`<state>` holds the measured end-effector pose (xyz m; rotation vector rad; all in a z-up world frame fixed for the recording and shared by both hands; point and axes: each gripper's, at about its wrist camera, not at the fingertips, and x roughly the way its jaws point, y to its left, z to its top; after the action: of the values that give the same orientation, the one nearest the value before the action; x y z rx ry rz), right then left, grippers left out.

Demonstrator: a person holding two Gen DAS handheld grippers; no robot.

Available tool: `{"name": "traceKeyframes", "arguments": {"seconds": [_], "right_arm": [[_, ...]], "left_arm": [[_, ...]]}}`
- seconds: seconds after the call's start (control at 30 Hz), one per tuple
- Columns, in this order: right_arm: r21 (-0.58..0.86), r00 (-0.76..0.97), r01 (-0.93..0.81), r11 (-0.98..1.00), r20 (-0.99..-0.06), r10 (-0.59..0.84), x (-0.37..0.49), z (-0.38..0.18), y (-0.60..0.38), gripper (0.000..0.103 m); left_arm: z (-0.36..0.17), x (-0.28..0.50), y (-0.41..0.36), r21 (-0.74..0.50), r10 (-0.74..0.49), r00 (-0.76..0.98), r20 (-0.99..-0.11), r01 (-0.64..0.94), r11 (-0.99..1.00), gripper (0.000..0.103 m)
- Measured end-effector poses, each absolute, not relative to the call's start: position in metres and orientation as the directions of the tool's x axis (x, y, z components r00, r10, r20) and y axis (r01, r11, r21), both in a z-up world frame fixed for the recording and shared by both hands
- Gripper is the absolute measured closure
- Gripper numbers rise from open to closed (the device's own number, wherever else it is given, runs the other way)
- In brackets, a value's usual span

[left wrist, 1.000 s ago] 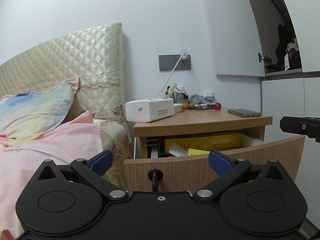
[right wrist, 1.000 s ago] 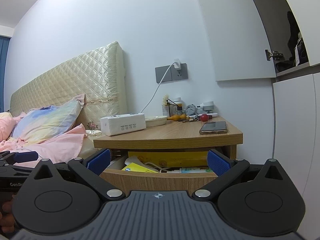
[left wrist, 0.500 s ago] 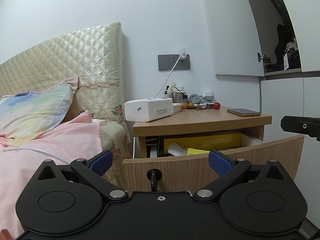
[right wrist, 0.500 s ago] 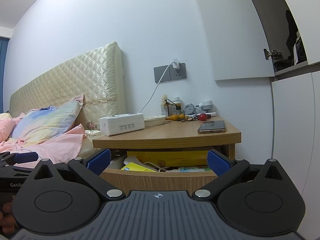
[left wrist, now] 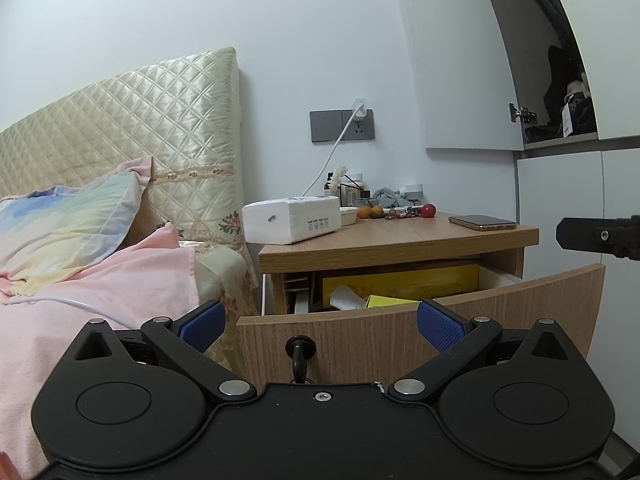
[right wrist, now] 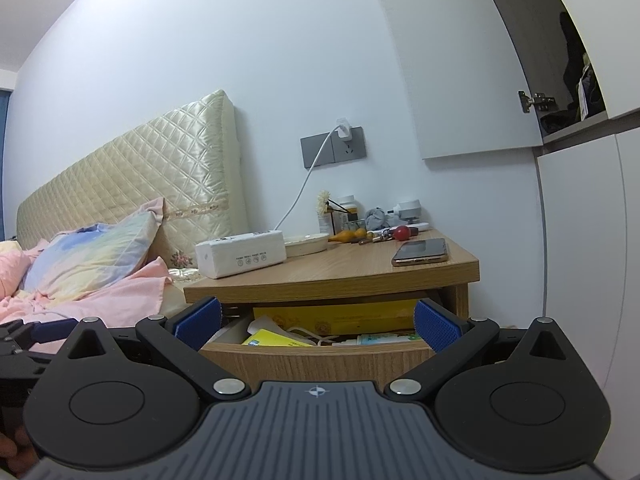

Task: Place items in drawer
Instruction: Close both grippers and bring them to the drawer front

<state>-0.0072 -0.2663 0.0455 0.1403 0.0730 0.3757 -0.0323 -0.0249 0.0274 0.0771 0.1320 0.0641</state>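
You are holding both grippers, left [left wrist: 319, 321] and right [right wrist: 316, 320], spread wide and empty before the open drawer [left wrist: 420, 328]. A phone [right wrist: 421, 251] is lying on the nightstand top above it.

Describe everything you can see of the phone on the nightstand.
The phone is a slim slab with a dark glossy face and a gold-coloured metal edge. It lies flat, face up, near the right front corner of the wooden nightstand, touching only the top. It lies apart from the red ball and keys behind it. Neither open gripper touches it.
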Motion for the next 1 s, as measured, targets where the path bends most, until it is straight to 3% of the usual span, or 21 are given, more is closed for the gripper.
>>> {"name": "traceKeyframes", "arguments": {"seconds": [0.17,0.27,0.33,0.43,0.5,0.6,0.67,0.87,0.93,1.0], "right_arm": [[0.133,0.931,-0.354,0.926,-0.041,0.362,-0.010,0.044,-0.264,0.011],[0.115,0.935,-0.348,0.931,-0.036,0.354,-0.011,0.042,-0.263,0.026],[0.107,0.937,-0.343,0.933,-0.034,0.348,-0.011,0.043,-0.263,0.046],[0.132,0.936,-0.348,0.928,-0.011,0.352,-0.013,0.043,-0.266,0.064],[0.191,0.929,-0.368,0.910,0.029,0.369,-0.015,0.043,-0.274,0.068],[0.197,0.932,-0.355,0.914,0.000,0.362,-0.011,0.041,-0.275,0.085],[0.197,0.934,-0.345,0.918,-0.023,0.356,-0.008,0.039,-0.276,0.090],[0.176,0.939,-0.319,0.931,-0.073,0.336,-0.003,0.036,-0.274,0.098],[0.161,0.943,-0.312,0.936,-0.072,0.326,-0.003,0.033,-0.275,0.099],[0.154,0.943,-0.309,0.938,-0.079,0.324,-0.002,0.032,-0.275,0.100]], "left_arm": [[0.026,-0.034,-0.026,0.077,0.065,0.991,-0.113,-0.056,0.995,0.004],[0.026,-0.035,-0.027,0.074,0.064,0.992,-0.106,-0.056,0.996,0.009],[0.026,-0.035,-0.027,0.070,0.066,0.993,-0.103,-0.059,0.996,0.012],[0.025,-0.035,-0.027,0.066,0.064,0.992,-0.107,-0.057,0.996,0.023],[0.025,-0.034,-0.027,0.060,0.059,0.992,-0.112,-0.053,0.997,0.031],[0.024,-0.035,-0.026,0.050,0.064,0.992,-0.108,-0.059,0.997,0.040],[0.023,-0.036,-0.027,0.052,0.068,0.993,-0.100,-0.063,0.997,0.053],[0.020,-0.037,-0.028,0.052,0.064,0.992,-0.108,-0.059,0.997,0.077],[0.019,-0.037,-0.030,0.057,0.068,0.992,-0.110,-0.062,0.996,0.079],[0.016,-0.035,-0.031,0.062,0.080,0.990,-0.115,-0.073,0.995,0.090]]}}
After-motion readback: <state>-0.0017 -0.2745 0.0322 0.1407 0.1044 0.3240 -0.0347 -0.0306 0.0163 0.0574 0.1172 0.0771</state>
